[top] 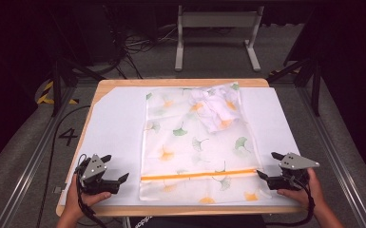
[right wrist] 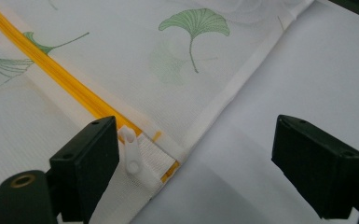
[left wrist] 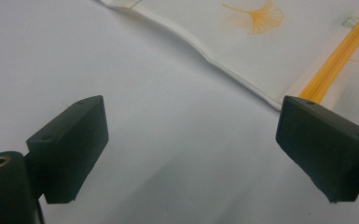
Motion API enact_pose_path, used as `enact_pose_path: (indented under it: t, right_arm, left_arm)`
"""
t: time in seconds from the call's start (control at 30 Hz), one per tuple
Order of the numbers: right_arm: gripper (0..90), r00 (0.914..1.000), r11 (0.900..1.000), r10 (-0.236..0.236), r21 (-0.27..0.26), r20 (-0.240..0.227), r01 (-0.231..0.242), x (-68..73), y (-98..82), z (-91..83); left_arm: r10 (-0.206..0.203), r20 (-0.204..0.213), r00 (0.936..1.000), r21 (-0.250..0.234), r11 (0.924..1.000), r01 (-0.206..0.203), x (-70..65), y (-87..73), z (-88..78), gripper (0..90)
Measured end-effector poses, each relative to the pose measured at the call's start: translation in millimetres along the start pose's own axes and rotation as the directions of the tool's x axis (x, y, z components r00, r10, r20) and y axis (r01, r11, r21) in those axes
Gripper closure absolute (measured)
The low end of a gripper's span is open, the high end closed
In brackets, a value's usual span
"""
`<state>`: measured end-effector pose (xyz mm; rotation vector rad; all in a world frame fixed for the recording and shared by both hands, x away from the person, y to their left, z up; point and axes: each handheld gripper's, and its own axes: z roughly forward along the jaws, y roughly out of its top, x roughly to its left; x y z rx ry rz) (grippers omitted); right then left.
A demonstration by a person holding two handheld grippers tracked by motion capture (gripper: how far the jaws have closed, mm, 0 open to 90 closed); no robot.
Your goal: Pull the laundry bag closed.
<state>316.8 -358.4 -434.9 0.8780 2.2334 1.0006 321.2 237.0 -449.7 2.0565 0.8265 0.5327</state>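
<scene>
Right gripper view: right gripper fingers spread wide, holding nothing. White zipper pull just beside one finger, at bag corner. Orange zipper runs long, away from fingers across mesh bag. Right hand nearer to pull. Left gripper fingers spread too, empty, bag edge just ahead. Bare white counter beside bag: room to move. Bag lies between both grippers.
</scene>
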Motion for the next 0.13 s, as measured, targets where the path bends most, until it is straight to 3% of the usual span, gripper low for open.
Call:
enact_pose_path:
  t: [0.13]
  right_arm:
    - [15.4,0.9999,1.0,0.011,-0.002,0.004,-0.011,-0.1,-0.5,-1.4]
  left_arm:
    - [0.003,0.0,1.0,0.006,1.0,-0.003,-0.5,1.1,1.7,10.0]
